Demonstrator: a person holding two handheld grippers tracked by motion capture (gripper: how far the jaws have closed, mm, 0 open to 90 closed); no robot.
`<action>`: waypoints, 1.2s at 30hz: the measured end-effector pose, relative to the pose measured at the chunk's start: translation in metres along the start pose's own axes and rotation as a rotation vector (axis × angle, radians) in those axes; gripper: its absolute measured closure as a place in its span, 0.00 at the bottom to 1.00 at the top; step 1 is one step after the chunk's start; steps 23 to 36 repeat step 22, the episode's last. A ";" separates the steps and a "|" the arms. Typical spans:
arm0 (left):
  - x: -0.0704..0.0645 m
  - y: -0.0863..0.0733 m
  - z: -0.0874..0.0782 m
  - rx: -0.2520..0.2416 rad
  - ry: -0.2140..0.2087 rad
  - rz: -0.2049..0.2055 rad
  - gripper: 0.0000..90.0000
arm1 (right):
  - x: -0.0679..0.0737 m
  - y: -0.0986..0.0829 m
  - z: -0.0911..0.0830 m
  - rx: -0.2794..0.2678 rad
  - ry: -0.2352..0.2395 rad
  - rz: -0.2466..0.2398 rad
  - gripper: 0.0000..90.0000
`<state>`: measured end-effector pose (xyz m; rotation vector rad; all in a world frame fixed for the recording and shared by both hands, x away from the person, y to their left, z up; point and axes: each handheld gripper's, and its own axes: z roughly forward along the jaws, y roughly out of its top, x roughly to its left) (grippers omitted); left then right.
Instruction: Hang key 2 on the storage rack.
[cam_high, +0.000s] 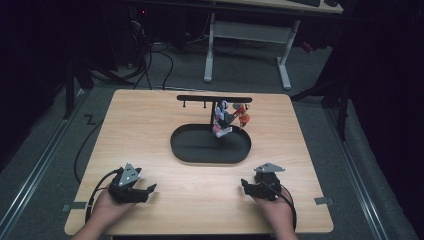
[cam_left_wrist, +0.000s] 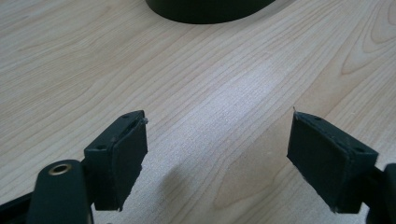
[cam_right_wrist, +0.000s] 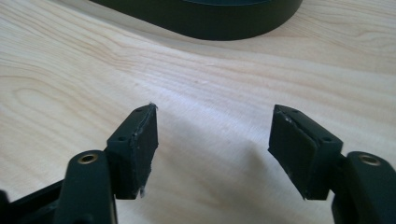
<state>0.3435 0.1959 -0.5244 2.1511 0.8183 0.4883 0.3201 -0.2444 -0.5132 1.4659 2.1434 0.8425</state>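
Tray (cam_high: 182, 150) sits mid-table (cam_high: 150, 115), well apart from both grippers.

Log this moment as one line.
left claw: open, empty | right claw: open, empty | colourful items: hanging on stand over black tray

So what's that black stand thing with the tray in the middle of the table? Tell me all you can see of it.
The black stand looks like dark metal or plastic: a shallow oval tray with a low rim as its base, an upright post rising from the tray's back edge, and a flat crossbar on top with small pegs hanging beneath. It stands upright on the wooden table, towards the far side. A cluster of small colourful trinkets hangs from the bar's right part, over the tray; what they are is too small to tell. Neither gripper touches it.
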 end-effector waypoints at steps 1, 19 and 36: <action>0.000 0.000 0.000 -0.002 -0.002 -0.001 0.23 | 0.002 -0.005 -0.003 -0.032 0.001 0.013 0.34; -0.004 -0.009 -0.011 -0.062 0.069 -0.091 0.19 | 0.007 -0.024 -0.015 -0.220 0.025 -0.026 0.24; -0.004 -0.011 -0.010 -0.045 0.068 -0.087 0.19 | 0.006 -0.023 -0.016 -0.229 0.024 -0.025 0.24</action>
